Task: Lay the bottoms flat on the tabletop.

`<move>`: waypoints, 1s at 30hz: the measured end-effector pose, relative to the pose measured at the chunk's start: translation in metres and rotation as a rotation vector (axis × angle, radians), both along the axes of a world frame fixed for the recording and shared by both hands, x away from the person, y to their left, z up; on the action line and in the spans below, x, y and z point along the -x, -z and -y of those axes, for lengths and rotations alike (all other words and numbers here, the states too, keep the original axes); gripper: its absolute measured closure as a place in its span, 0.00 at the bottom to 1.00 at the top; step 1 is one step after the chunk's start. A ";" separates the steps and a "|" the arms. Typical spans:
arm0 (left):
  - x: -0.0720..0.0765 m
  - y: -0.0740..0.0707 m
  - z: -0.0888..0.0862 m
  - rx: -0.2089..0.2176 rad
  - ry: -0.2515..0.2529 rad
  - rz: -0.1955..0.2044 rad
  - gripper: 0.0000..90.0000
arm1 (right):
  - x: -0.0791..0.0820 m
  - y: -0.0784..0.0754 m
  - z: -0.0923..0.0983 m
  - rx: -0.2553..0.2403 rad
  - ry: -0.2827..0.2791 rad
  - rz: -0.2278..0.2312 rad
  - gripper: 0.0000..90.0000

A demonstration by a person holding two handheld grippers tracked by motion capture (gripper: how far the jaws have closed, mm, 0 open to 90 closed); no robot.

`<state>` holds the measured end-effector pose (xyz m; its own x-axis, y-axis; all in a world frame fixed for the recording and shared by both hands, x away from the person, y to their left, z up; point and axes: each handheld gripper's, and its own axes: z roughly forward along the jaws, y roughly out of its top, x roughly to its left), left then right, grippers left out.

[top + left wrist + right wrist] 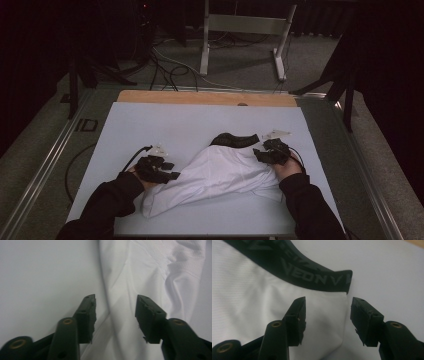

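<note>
A white garment (215, 175) with a black lettered waistband (235, 140) lies crumpled on the white table sheet (165, 125). My left gripper (167, 170) sits at the garment's left edge, open, with white fabric (120, 315) between and below its jaws. My right gripper (262, 154) is at the garment's right side near the waistband (312, 275), open over the cloth's corner (324, 322). Neither has closed on the fabric.
The sheet covers a wooden table whose far edge (205, 97) shows bare. Metal rails (45, 165) run along both sides. Cables (165, 67) and a white frame (245, 30) stand on the floor beyond. A cable (75, 165) trails off the left gripper.
</note>
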<state>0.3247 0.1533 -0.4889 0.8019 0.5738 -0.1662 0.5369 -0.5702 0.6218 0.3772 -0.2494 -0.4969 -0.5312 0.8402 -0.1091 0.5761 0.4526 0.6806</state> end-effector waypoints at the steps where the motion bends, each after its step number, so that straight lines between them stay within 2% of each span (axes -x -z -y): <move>1: 0.000 0.000 0.000 0.000 0.000 0.000 0.64 | 0.000 0.000 0.000 0.000 0.000 0.000 0.52; 2: -0.001 0.003 0.004 -0.002 0.011 -0.006 0.65 | -0.006 0.006 -0.001 0.009 0.017 -0.019 0.52; 4: -0.006 0.011 0.014 0.006 0.017 -0.032 0.65 | -0.009 0.011 -0.001 0.014 0.032 -0.034 0.53; 6: -0.009 0.013 0.016 -0.003 0.026 -0.037 0.69 | -0.009 0.013 -0.001 0.017 0.035 -0.044 0.56; 7: -0.010 0.015 0.018 -0.002 0.023 -0.037 0.73 | -0.008 0.016 -0.002 0.021 0.024 -0.056 0.59; 8: -0.013 0.018 0.021 -0.011 0.019 -0.036 0.80 | -0.007 0.017 -0.002 0.017 0.026 -0.057 0.66; 9: -0.013 0.018 0.021 -0.011 0.019 -0.036 0.86 | -0.007 0.017 -0.002 0.017 0.026 -0.057 0.66; 10: -0.015 0.020 0.023 -0.004 0.004 -0.035 0.91 | -0.007 0.016 -0.003 0.012 0.020 -0.064 0.74; 11: -0.015 0.020 0.023 -0.004 0.004 -0.035 0.96 | -0.007 0.016 -0.003 0.012 0.020 -0.064 0.74; 12: -0.016 0.021 0.025 -0.009 0.010 -0.033 0.99 | -0.006 0.016 -0.006 0.012 -0.001 -0.068 0.86; 13: -0.016 0.021 0.025 -0.009 0.010 -0.033 1.00 | -0.006 0.016 -0.006 0.012 -0.001 -0.068 0.86; 14: -0.015 0.021 0.027 -0.022 0.016 -0.019 1.00 | -0.005 0.016 -0.009 0.037 -0.015 -0.060 0.99; 19: -0.011 0.017 0.029 0.000 0.032 -0.011 1.00 | -0.004 0.014 -0.010 0.044 -0.025 -0.047 1.00; 25: 0.007 0.004 0.043 0.033 0.097 0.041 1.00 | 0.003 0.003 0.004 0.017 -0.004 -0.026 1.00; 28: 0.014 0.000 0.048 0.045 0.122 0.043 1.00 | 0.008 -0.003 0.012 -0.004 0.005 -0.004 1.00; 29: 0.023 -0.004 0.056 0.042 0.151 0.055 1.00 | 0.010 -0.005 0.012 -0.001 0.007 0.001 1.00; 30: 0.023 -0.004 0.056 0.042 0.151 0.055 1.00 | 0.010 -0.005 0.012 -0.001 0.007 0.001 1.00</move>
<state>0.3018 0.0972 -0.4851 0.8871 0.4394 -0.1415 0.4118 -0.6146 0.6728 0.3671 -0.2615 -0.4924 -0.5255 0.8438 -0.1092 0.5782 0.4483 0.6817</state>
